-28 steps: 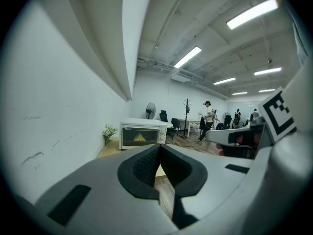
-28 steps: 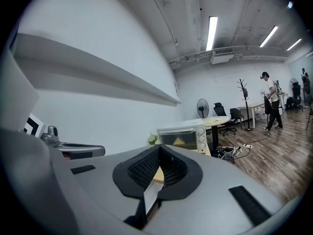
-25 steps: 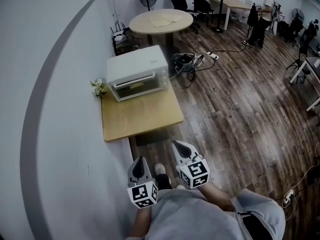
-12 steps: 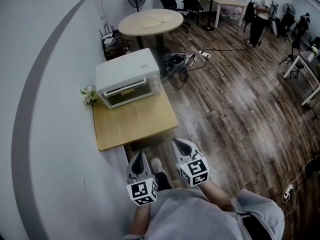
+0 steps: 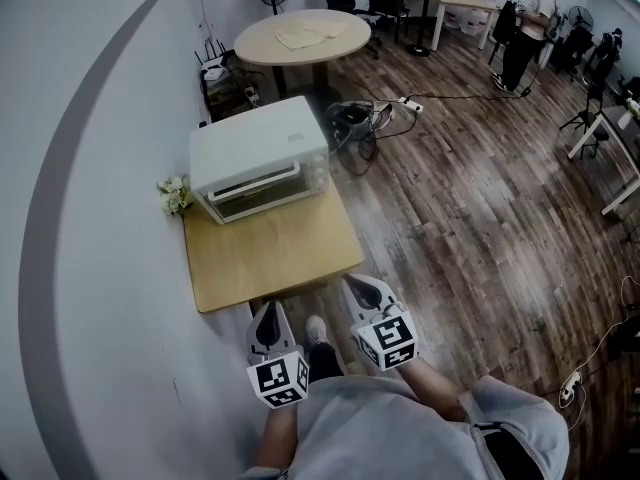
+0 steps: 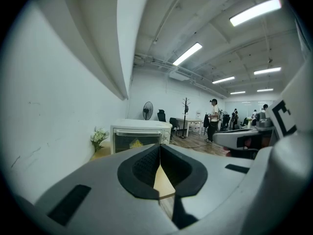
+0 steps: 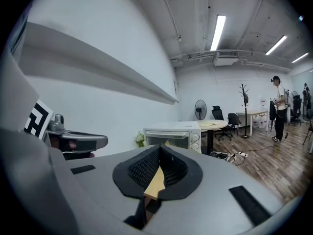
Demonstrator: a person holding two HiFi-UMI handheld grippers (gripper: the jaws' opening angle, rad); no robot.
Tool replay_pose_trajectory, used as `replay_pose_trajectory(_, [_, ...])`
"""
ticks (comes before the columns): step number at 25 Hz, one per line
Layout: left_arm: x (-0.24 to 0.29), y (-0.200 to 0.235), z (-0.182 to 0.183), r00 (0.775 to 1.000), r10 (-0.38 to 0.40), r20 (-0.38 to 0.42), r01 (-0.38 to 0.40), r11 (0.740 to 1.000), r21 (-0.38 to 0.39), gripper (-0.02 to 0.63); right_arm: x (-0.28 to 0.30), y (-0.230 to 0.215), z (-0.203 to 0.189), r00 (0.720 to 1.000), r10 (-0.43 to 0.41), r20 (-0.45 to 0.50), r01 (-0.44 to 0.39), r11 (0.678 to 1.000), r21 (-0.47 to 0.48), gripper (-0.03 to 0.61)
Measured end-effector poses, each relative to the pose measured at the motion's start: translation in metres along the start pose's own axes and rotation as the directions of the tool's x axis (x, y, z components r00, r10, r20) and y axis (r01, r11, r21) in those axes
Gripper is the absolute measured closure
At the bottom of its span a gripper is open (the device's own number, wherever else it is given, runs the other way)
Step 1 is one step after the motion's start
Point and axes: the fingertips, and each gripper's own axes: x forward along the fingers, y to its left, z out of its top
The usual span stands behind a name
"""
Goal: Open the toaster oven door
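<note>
Room: open office with a wood floor [image 5: 480, 198]; a white wall [image 5: 90, 168] runs along the left, and a person [image 5: 525, 23] stands far off.
Surface: low wooden surface [image 5: 270, 258] set against the wall, its near half bare.
Toaster oven: toaster oven [image 5: 258, 148] at the surface's far end, flowers [image 5: 172, 194] just beside it.
Door: door [image 5: 262, 196] closed and facing the tools; its handle [image 5: 256, 180] runs side to side along the top edge.
Tools: left tool [image 5: 266, 318] and right tool [image 5: 362, 293] each have jaws together on nothing, by the surface's near edge.
Relation: the oven lies ahead, well apart, across the surface; the left tool lines up better and is probably nearer.
</note>
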Motion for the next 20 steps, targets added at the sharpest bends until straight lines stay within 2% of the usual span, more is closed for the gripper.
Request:
replay_pose_trajectory(8, [0.053,0.04,0.018,1.0,-0.005,-0.027,0.005,1.0,-0.005,0.61,0.067,-0.009,0.022,1.0,0.005,-0.017,-0.005,0.999,-0.033,0.578])
replay_pose_trajectory(18, [0.121,0.102,0.039,0.997,0.033,-0.07,-0.027,0.996,0.085,0.609,0.153,-0.019,0.04,0.997,-0.002,-0.077,-0.012,0.982,-0.187,0.575])
replay_pose_trajectory(19, [0.127,0.105,0.039,0.996,0.026,-0.082,-0.017,0.995,0.101,0.605,0.161,-0.019,0.039,0.995,0.004,-0.095,-0.023,0.978,-0.206,0.565])
replay_pose_trajectory(20, [0.133,0.106,0.038,0.995,0.015,-0.097,-0.003,0.993,0.121,0.546,0.168,-0.019,0.037,0.993,0.011,-0.119,-0.039,0.973,-0.228,0.542])
